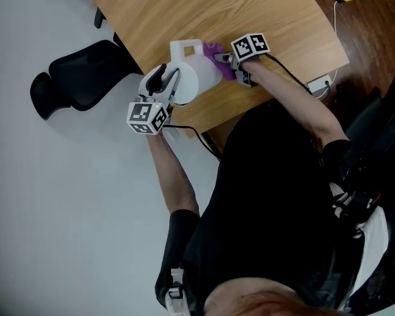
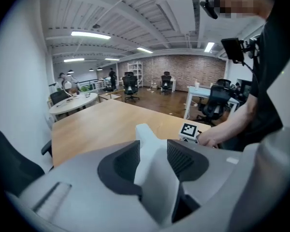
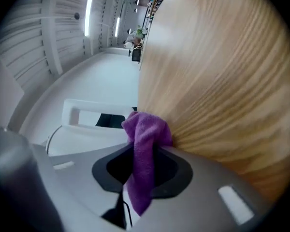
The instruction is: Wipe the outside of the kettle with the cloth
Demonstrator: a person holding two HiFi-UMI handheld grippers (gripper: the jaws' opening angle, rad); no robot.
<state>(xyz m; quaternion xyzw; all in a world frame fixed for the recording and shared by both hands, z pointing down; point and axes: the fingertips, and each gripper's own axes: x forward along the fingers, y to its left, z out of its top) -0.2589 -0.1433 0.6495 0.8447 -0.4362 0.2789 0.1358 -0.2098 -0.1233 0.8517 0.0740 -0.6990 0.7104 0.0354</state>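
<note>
A white kettle (image 1: 199,76) stands near the front edge of the wooden table (image 1: 204,12), its handle (image 1: 186,47) on the far side. My left gripper (image 1: 170,84) grips it from the near left; in the left gripper view a white part of the kettle (image 2: 152,173) is clamped between the dark pads (image 2: 181,158). My right gripper (image 1: 229,63) is shut on a purple cloth (image 1: 217,52), which it holds against the kettle's right side. In the right gripper view the cloth (image 3: 145,144) bunches out of the jaws beside the kettle (image 3: 82,134).
A black office chair (image 1: 79,78) stands on the pale floor left of the table. A black cable (image 1: 289,78) and a white power socket (image 1: 319,83) lie at the table's right corner. The person's body fills the lower right of the head view.
</note>
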